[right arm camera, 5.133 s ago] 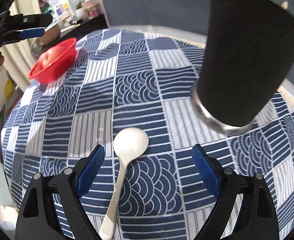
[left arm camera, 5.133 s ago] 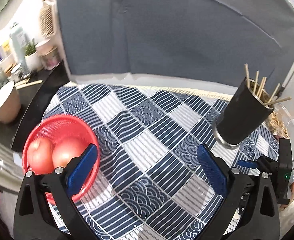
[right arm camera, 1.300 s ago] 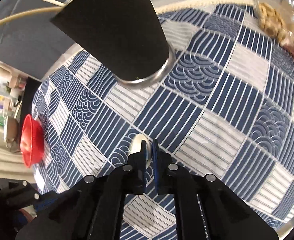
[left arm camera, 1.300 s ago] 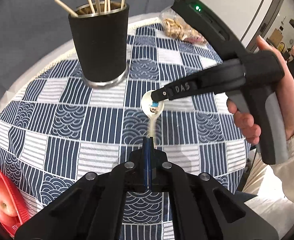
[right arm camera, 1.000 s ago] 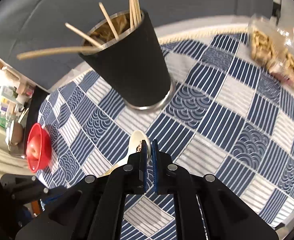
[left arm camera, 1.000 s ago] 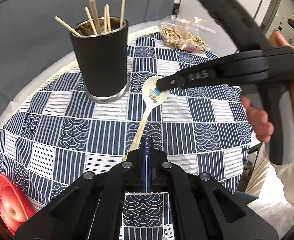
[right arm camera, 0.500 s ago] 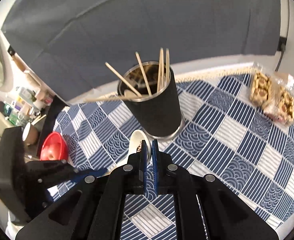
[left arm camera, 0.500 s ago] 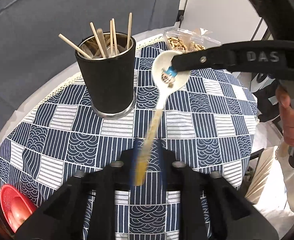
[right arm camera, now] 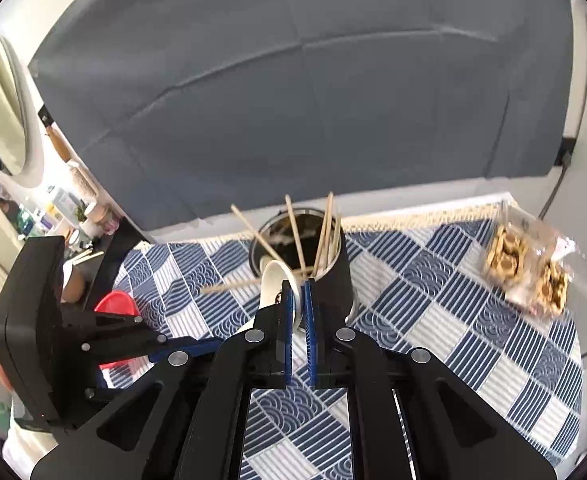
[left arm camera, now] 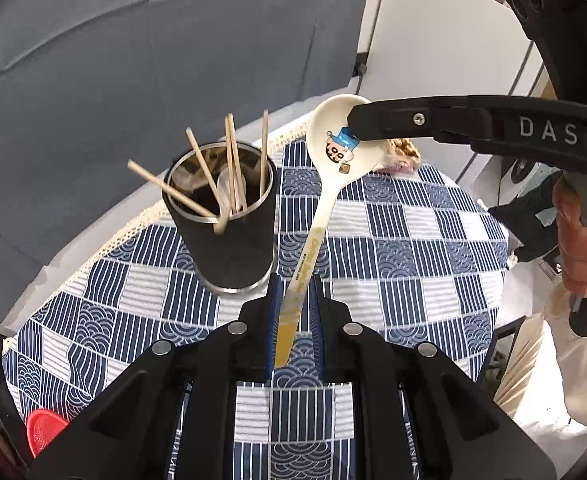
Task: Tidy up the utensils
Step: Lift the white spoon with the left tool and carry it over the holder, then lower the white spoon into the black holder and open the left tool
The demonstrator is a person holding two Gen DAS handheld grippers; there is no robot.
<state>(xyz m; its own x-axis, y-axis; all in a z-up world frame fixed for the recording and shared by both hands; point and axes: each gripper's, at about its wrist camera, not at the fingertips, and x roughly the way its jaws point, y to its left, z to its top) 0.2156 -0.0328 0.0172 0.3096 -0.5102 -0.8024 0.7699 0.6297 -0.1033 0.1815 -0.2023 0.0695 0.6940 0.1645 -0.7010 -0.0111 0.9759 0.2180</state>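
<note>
The round table in its checked cloth (left arm camera: 413,240) carries a black cup (left arm camera: 229,248), which stands at about ten o'clock of the left gripper (left arm camera: 295,292) in that gripper's own view. The spoon (left arm camera: 325,200) hangs in the air above the cloth, its bowl up at one o'clock and its handle running down to six. The right gripper (right arm camera: 298,292) has its jaws pinched on the rim of the bowl. The left jaws have just been opening and stand slightly apart with the handle's end loose between them, so the right alone seems to carry it. The step looks like a handover before dropping the spoon in the cup. To do it well, draw the left gripper straight back toward six without knocking the handle. Then swing the handle over the rim and lower it through a gap between the chopsticks (left arm camera: 233,160), which fan out toward nine and could catch it. A pinch on a smooth, curved rim may slip, so go slowly. Only the left view shows the cartoon print in the bowl, the loose handle and the hand (left arm camera: 581,256) on the right tool. Only the right view shows the snack bag (right arm camera: 525,272) at three o'clock, and it shows more of the red bowl (right arm camera: 117,304) at nine.
</note>
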